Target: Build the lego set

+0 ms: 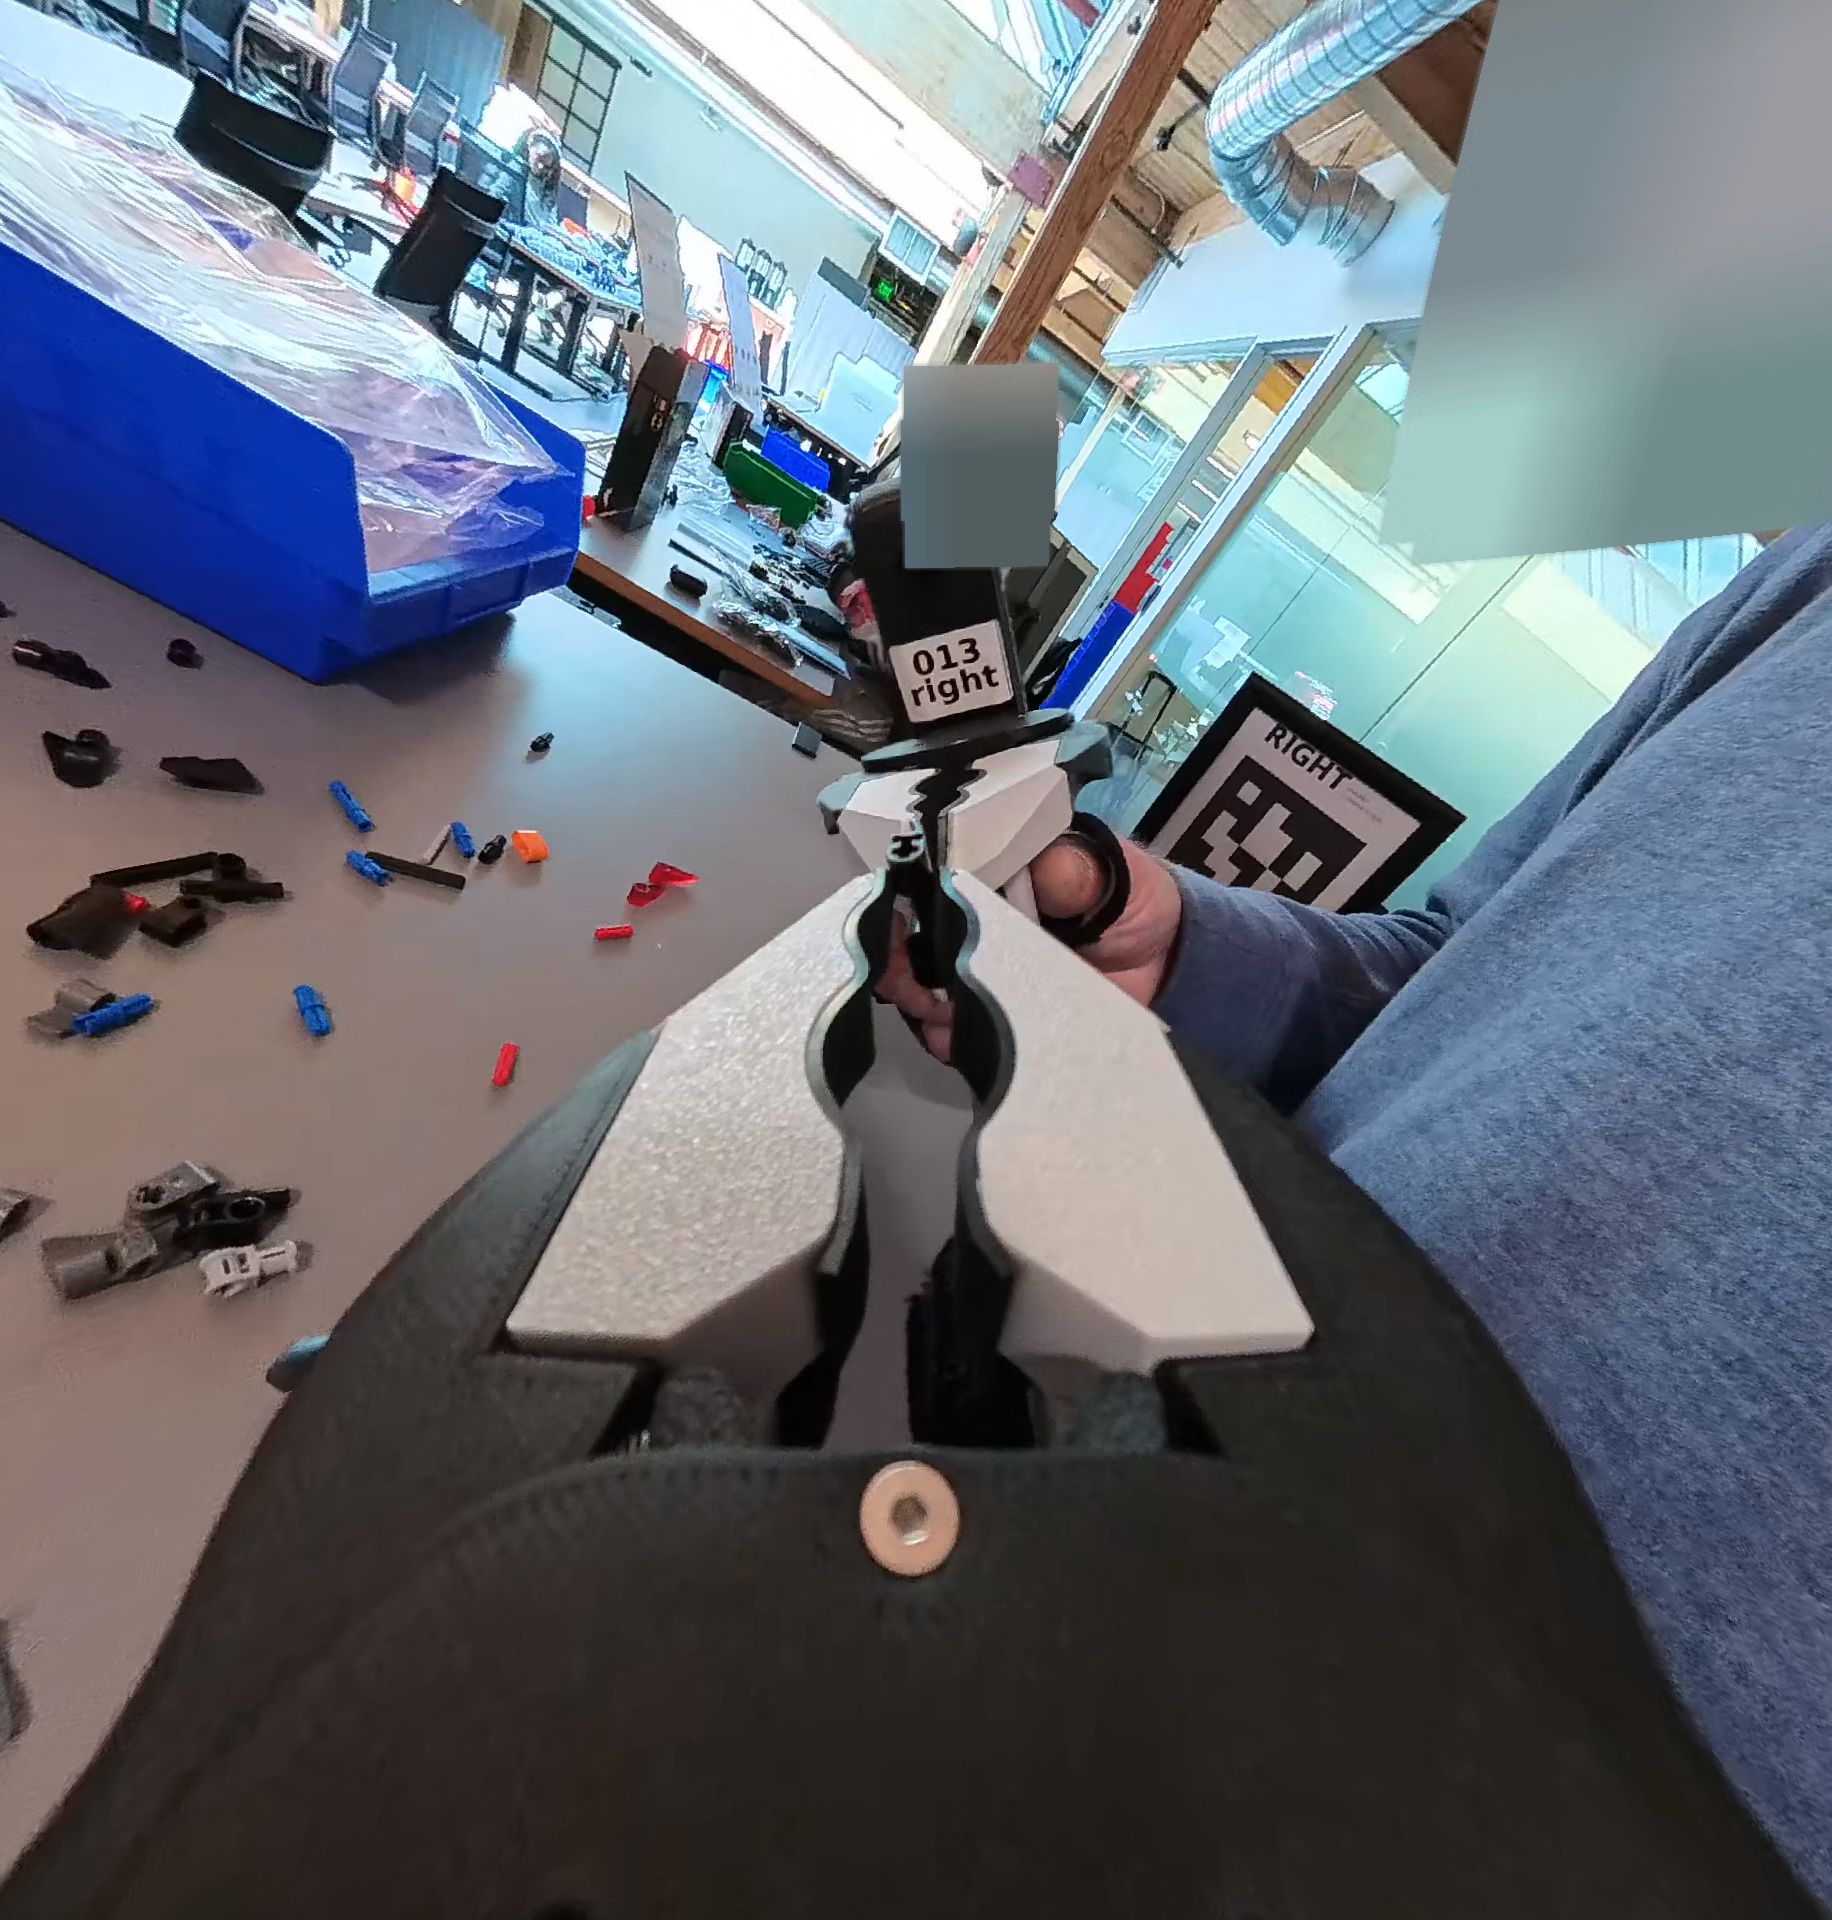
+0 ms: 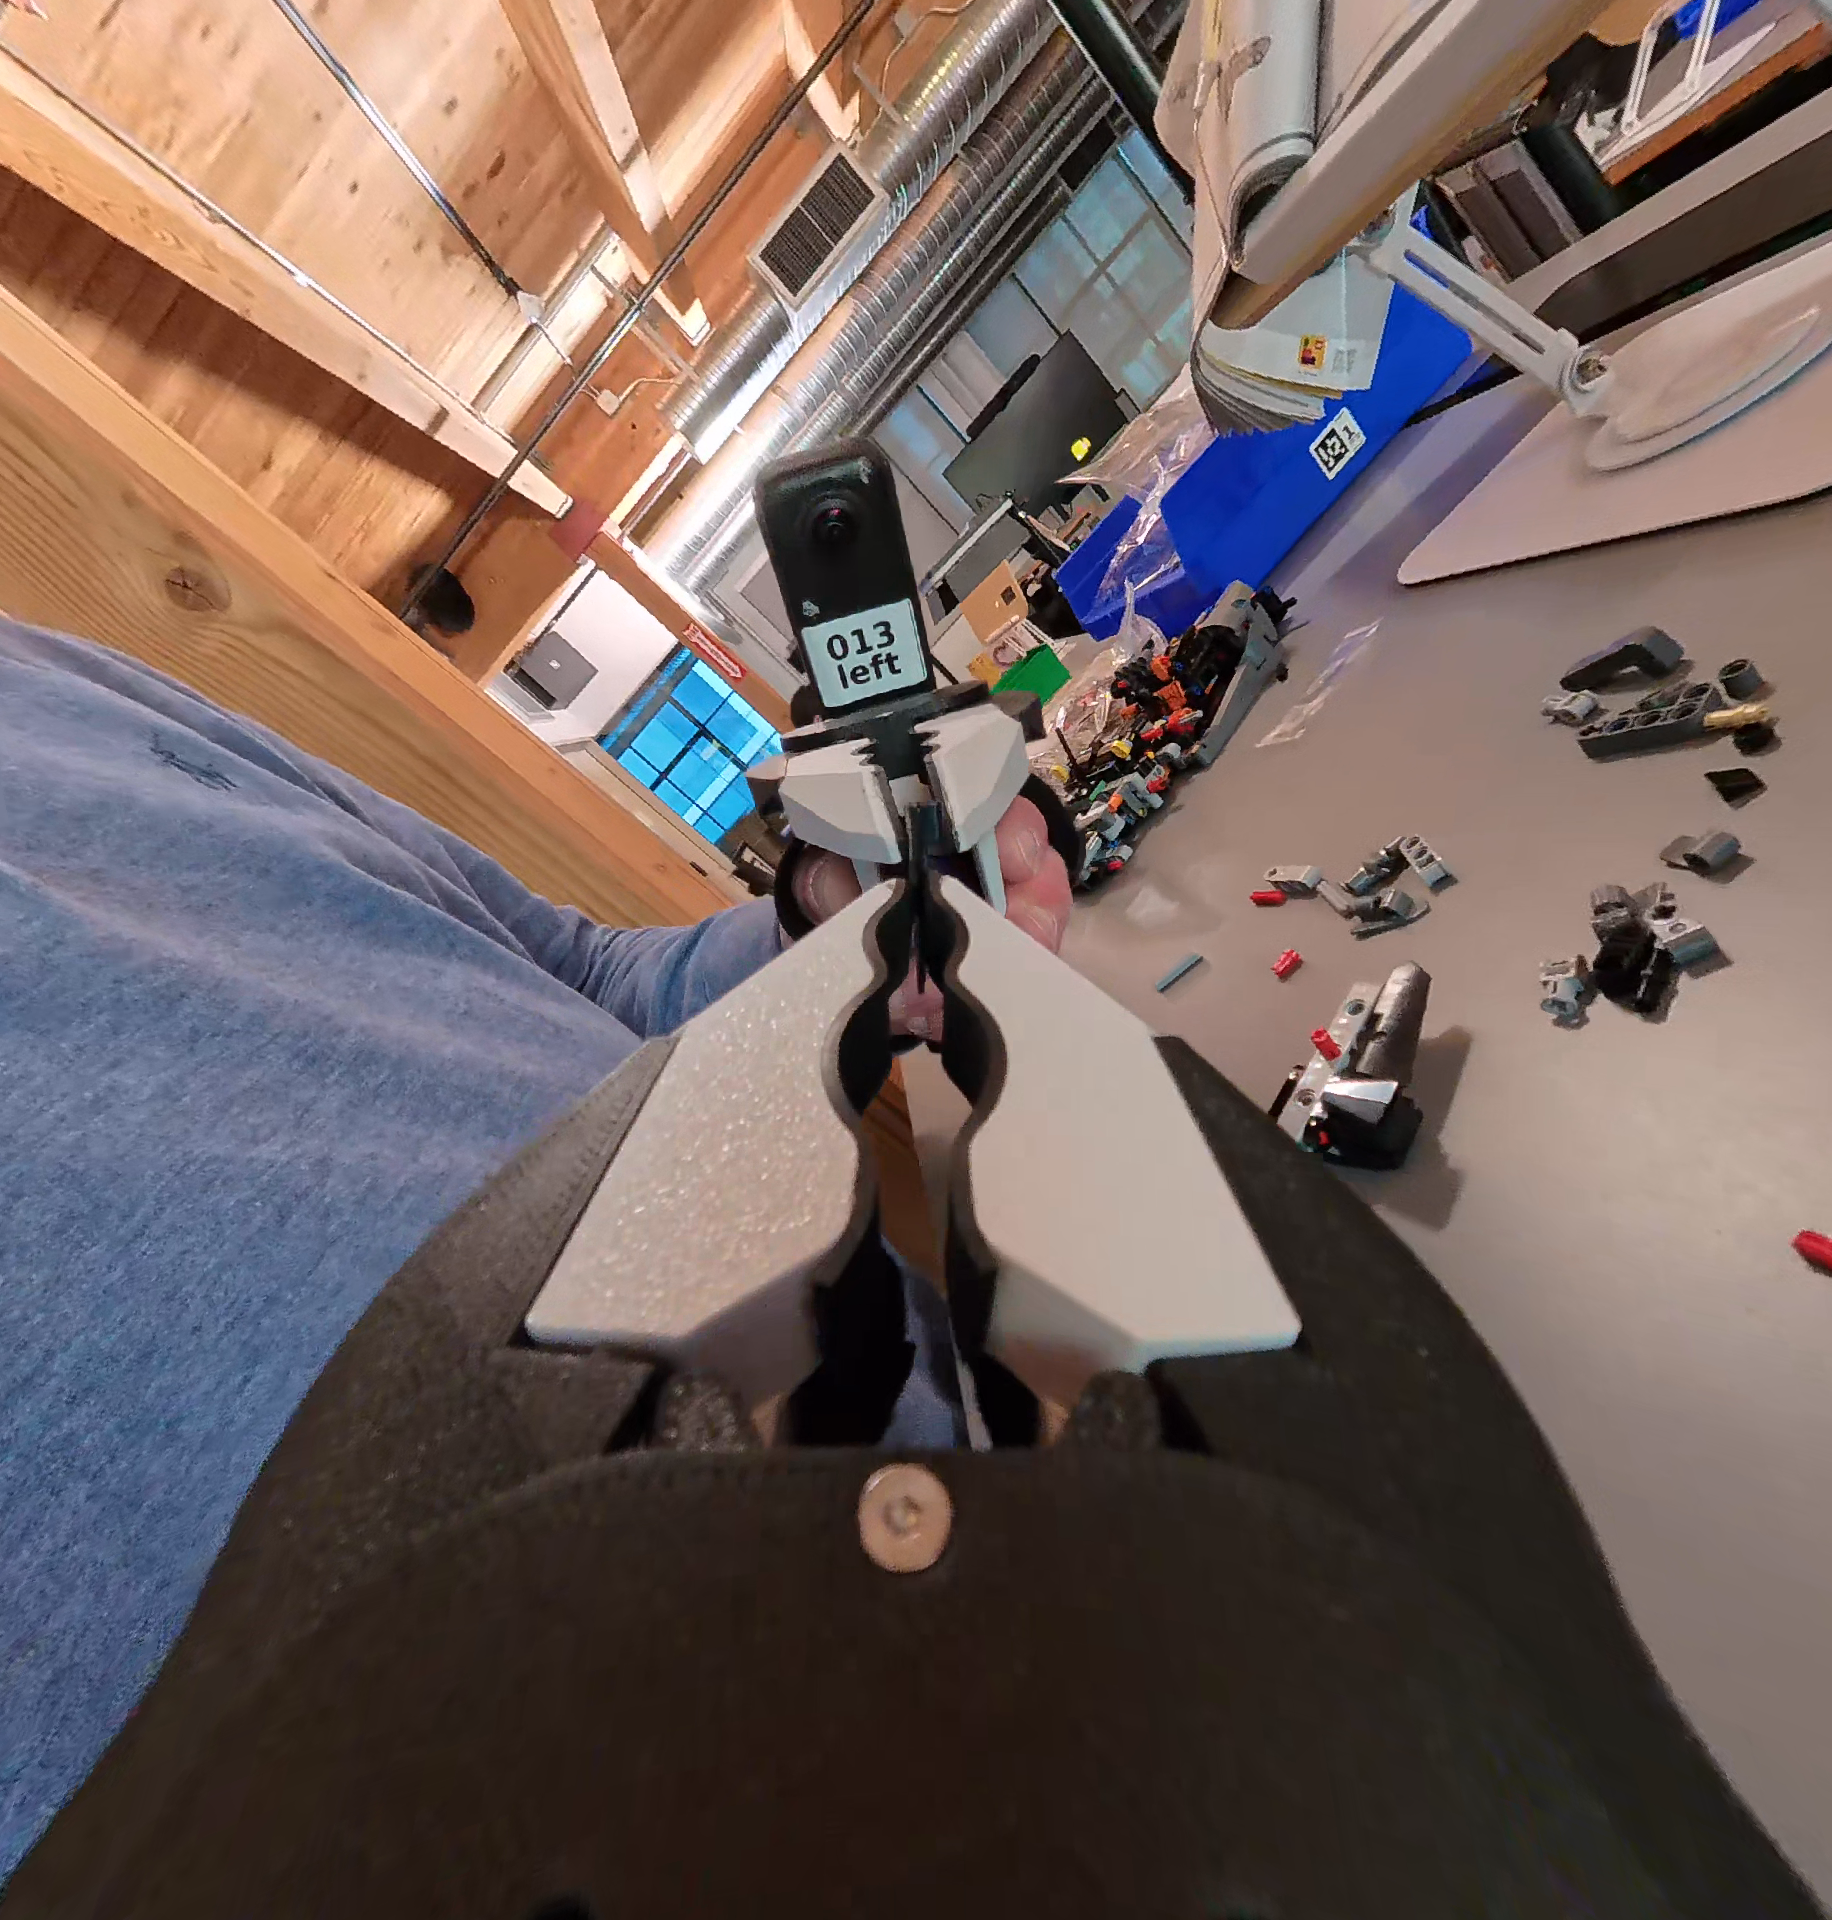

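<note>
My left gripper (image 1: pixel 912 883) fills the front of the left wrist view, shut on a thin black lego rod (image 1: pixel 917 925) that sticks out past its tips. My right gripper (image 1: pixel 938 805) faces it tip to tip, held by a hand, jaws shut at the rod's far end. In the right wrist view my right gripper (image 2: pixel 922 894) is shut on the same thin black rod (image 2: pixel 927 935), and the left gripper (image 2: pixel 917 795) meets it head on. Both are held in the air above the grey table (image 1: pixel 579 1039). I cannot tell whether the rod is one piece or two.
Loose blue pins (image 1: pixel 351 805), red bits (image 1: pixel 663 883), black parts (image 1: pixel 143 904) and grey parts (image 1: pixel 133 1236) lie scattered on the table. A blue bin (image 1: pixel 216 457) holds plastic bags. A grey-black partial assembly (image 2: pixel 1359 1070) and a heap of parts (image 2: pixel 1151 748) lie to the right. A person's blue sleeve (image 1: pixel 1618 1039) is close. My left and right fingertips are right by each other.
</note>
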`<action>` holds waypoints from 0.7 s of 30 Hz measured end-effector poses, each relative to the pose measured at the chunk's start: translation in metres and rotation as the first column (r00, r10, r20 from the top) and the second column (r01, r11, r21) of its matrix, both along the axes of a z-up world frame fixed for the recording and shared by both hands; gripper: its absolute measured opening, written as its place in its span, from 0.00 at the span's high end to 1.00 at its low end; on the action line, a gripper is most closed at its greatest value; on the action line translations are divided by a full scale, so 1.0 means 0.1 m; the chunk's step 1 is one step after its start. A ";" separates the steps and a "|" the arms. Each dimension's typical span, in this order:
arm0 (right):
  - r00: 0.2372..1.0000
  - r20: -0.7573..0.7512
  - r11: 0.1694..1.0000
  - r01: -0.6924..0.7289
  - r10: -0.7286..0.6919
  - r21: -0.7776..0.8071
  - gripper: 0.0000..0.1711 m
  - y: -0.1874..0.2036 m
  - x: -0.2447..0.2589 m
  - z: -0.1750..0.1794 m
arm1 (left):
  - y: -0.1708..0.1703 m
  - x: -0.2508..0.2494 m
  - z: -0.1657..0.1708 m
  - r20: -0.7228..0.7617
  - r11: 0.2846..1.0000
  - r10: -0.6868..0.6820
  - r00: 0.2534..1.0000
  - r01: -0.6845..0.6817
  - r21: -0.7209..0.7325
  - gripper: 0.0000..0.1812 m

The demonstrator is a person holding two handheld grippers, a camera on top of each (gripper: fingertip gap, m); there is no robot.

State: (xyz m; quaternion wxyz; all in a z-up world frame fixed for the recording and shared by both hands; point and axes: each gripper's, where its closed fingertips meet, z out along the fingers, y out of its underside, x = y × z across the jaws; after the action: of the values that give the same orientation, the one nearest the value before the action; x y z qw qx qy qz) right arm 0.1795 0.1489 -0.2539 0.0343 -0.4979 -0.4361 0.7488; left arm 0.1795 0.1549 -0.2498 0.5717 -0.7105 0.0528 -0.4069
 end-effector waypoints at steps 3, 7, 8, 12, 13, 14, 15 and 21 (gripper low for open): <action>1.000 -0.002 0.999 0.021 -0.021 -0.024 1.00 0.06 -0.01 0.04 | 0.03 -0.01 0.01 0.007 1.000 0.013 1.000 -0.013 -0.004 0.97; 0.999 0.004 0.977 0.047 -0.048 -0.206 1.00 0.17 -0.03 0.06 | 0.09 -0.07 -0.03 -0.047 0.998 0.062 0.997 -0.063 -0.020 0.91; 0.998 0.008 0.973 0.061 -0.060 -0.224 1.00 0.19 -0.03 0.05 | 0.09 -0.06 -0.05 -0.045 0.998 0.060 0.997 -0.062 -0.030 0.90; 0.996 -0.012 0.954 0.084 -0.091 -0.288 1.00 0.23 -0.01 0.05 | 0.06 0.05 -0.15 0.042 0.995 0.035 0.998 -0.031 -0.095 0.86; 0.995 -0.016 0.951 0.085 -0.094 -0.296 1.00 0.22 0.00 0.05 | 0.06 0.09 -0.16 0.069 0.994 0.031 0.997 -0.024 -0.103 0.86; 0.995 -0.015 0.948 0.086 -0.095 -0.306 1.00 0.21 0.00 0.04 | 0.06 0.13 -0.16 0.093 0.994 0.026 0.995 -0.016 -0.111 0.87; 0.995 -0.017 0.945 0.085 -0.095 -0.316 1.00 0.20 0.00 0.04 | 0.06 0.17 -0.17 0.117 0.993 0.018 0.993 -0.004 -0.115 0.87; 0.996 -0.022 0.941 0.078 -0.090 -0.329 1.00 0.14 0.02 0.00 | 0.10 0.25 -0.19 0.221 0.991 0.020 0.975 0.009 -0.131 0.96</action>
State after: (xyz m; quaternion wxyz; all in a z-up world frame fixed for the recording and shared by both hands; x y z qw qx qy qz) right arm 0.1819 0.1629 -0.2536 -0.0091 -0.5012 -0.2832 0.8177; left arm 0.2040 0.1644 -0.2684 0.5271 -0.6968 -0.0403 -0.4848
